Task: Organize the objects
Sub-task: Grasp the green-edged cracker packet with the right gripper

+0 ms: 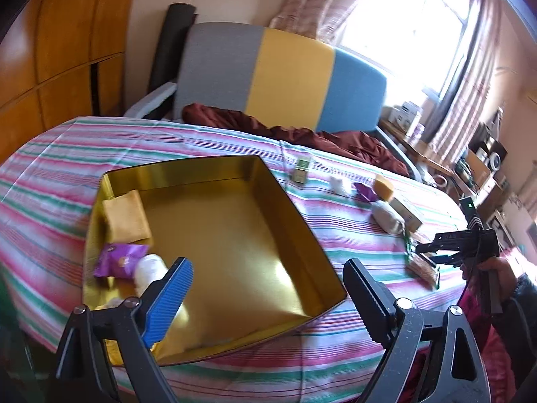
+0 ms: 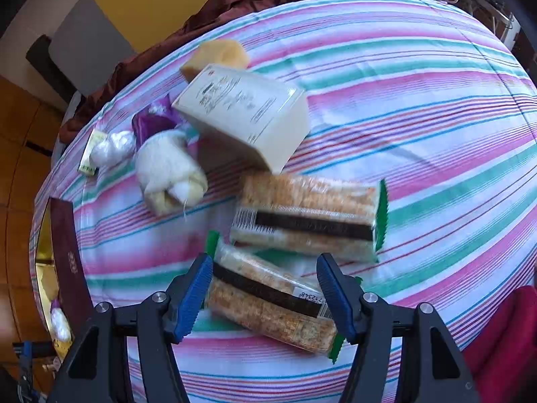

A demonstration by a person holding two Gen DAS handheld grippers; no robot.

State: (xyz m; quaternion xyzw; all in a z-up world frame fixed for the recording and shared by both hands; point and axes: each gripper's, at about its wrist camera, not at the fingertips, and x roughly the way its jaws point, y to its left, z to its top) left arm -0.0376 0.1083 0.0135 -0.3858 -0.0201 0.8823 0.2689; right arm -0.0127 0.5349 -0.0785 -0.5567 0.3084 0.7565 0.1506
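An open gold tin (image 1: pixel 235 235) lies on the striped bedspread, holding a yellow packet (image 1: pixel 126 216), a purple packet (image 1: pixel 119 260) and a white packet (image 1: pixel 151 268) in its left end. My left gripper (image 1: pixel 268 275) hangs open over the tin with nothing between its fingers. My right gripper (image 2: pixel 265 263) points down, open, its blue pads on either side of the nearer of two cracker packs (image 2: pixel 272 302). The other pack (image 2: pixel 307 216) lies just beyond. From the left wrist view the right gripper (image 1: pixel 433 252) shows at the bed's right side, held by a hand.
Loose on the bedspread lie a cream box (image 2: pixel 245 114), a yellow block (image 2: pixel 214 55), a white wrapped roll (image 2: pixel 167 171), a purple packet (image 2: pixel 151 124), a small white packet (image 2: pixel 112 147) and a small green box (image 1: pixel 302 168). A maroon blanket (image 1: pixel 302 131) and striped headboard (image 1: pixel 285 74) lie beyond.
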